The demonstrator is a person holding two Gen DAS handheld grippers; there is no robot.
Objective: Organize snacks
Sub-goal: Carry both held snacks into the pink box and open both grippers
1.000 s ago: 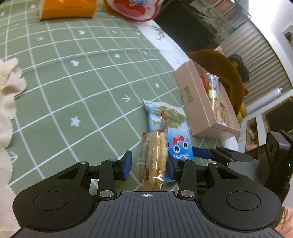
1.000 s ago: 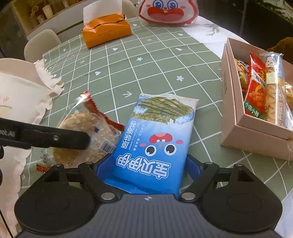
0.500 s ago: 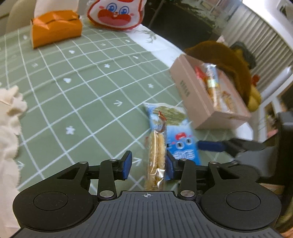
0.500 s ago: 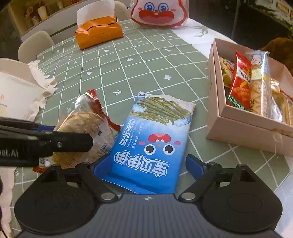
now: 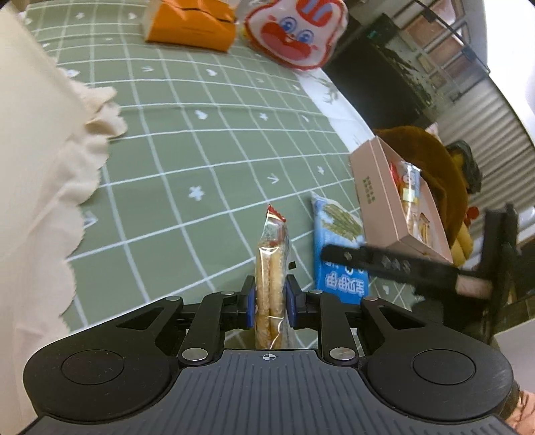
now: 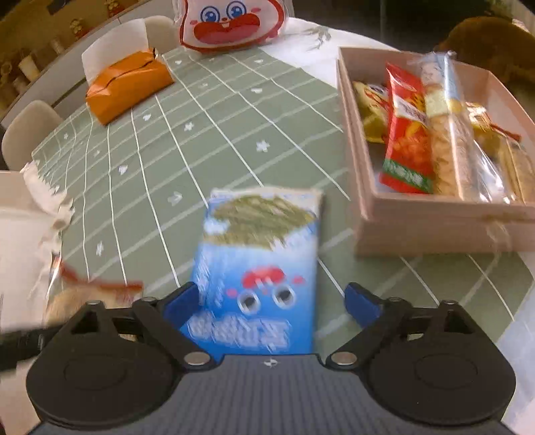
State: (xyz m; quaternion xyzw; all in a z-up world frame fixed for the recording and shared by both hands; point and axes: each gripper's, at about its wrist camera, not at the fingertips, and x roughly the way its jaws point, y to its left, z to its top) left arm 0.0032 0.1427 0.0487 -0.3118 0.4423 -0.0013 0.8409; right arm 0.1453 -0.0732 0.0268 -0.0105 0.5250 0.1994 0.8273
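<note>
My left gripper [image 5: 270,302] is shut on a clear packet of round rice crackers [image 5: 271,264], held on edge above the green checked tablecloth [image 5: 187,147]. The packet shows blurred at the lower left of the right wrist view [image 6: 90,294]. A blue seaweed snack packet [image 6: 257,271] lies flat between the fingers of my open right gripper [image 6: 272,302], which does not grip it. It also shows in the left wrist view [image 5: 337,247]. A pink cardboard box [image 6: 434,221] holding several snack packets stands to the right [image 5: 378,190].
An orange tissue box [image 6: 128,85] and a red-and-white cartoon bag [image 6: 230,25] stand at the far side of the table. A cream frilled cloth [image 5: 43,174] covers the left. A brown plush toy [image 5: 431,157] sits behind the box.
My left gripper has closed on the cracker packet and lifted it, turning left. The right gripper has moved; the blue packet still lies between its open fingers.
</note>
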